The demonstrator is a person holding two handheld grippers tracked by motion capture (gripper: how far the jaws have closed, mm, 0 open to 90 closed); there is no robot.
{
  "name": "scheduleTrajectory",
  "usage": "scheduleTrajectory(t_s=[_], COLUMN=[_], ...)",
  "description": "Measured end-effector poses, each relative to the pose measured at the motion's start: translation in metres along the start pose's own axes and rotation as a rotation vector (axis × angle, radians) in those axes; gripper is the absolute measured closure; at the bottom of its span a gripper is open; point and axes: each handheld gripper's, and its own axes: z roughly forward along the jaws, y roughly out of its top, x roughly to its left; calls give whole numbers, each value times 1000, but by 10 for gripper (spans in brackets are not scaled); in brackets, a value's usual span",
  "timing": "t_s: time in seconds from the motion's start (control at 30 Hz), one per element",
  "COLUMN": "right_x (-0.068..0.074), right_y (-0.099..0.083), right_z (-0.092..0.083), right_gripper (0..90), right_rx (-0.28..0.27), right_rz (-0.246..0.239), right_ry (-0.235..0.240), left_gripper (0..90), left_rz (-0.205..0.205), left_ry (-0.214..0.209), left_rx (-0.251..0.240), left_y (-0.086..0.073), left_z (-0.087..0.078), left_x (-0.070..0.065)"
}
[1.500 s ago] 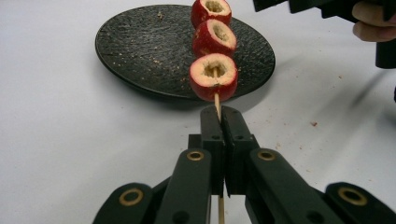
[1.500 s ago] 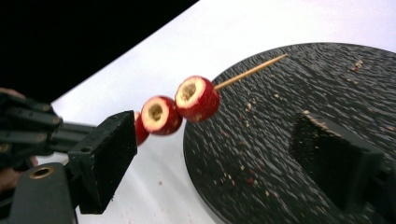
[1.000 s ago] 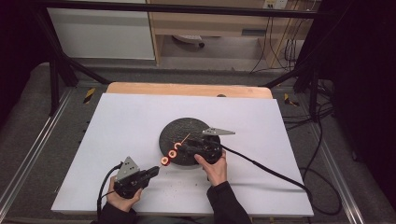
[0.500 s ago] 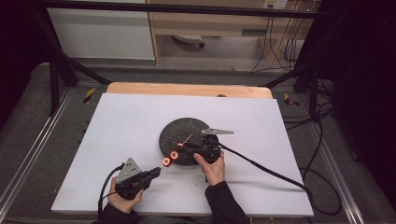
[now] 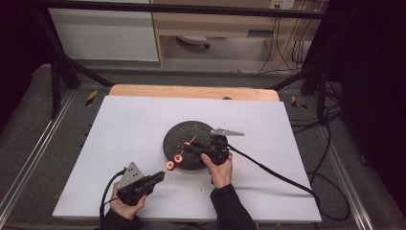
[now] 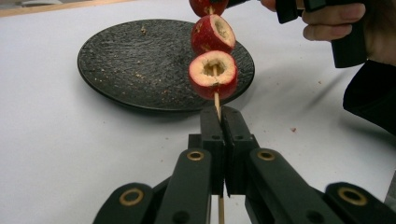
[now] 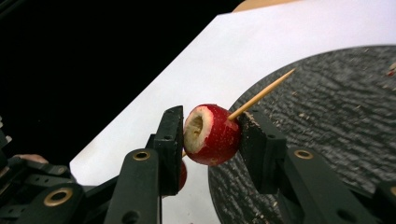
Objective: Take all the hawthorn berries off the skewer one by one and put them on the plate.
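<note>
A thin wooden skewer (image 6: 217, 100) carries three red hollowed fruits. My left gripper (image 6: 220, 116) is shut on the skewer's lower end, near the table's front (image 5: 160, 176). Two fruits (image 6: 213, 74) (image 6: 213, 33) sit free above it. My right gripper (image 7: 211, 123) has just been closing its jaws, and its pads now press on both sides of the top fruit (image 7: 210, 137). The skewer's pointed tip (image 7: 261, 93) sticks out past that fruit. In the high view the right gripper (image 5: 187, 146) hovers over the near rim of the black plate (image 5: 191, 132).
The round black plate (image 6: 140, 60) bears only crumbs. It lies on a white sheet (image 5: 134, 124) that covers the table. A person's right hand (image 6: 336, 23) holds the right gripper, and cables trail off both grippers toward the table's front and right.
The right gripper has crept slightly left along the skewer over the plate's near rim. The left hand and the skewer have held still.
</note>
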Motion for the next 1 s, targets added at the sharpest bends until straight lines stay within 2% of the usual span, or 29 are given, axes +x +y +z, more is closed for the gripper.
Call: scheduleTrajectory(t_s=[0.6,1.0], right_x=[-11,-23], right_y=[33,50], right_z=[-17,-25], right_gripper=[629,629], right_rx=[-59,-70], right_rz=[-31,-53], right_ry=[-89,-162], left_gripper=[884,884], left_rz=[3,1], left_ry=[-1,5], left_rx=[-10,-9], left_y=[0,0], left_z=[-2,-2], left_x=[0,2])
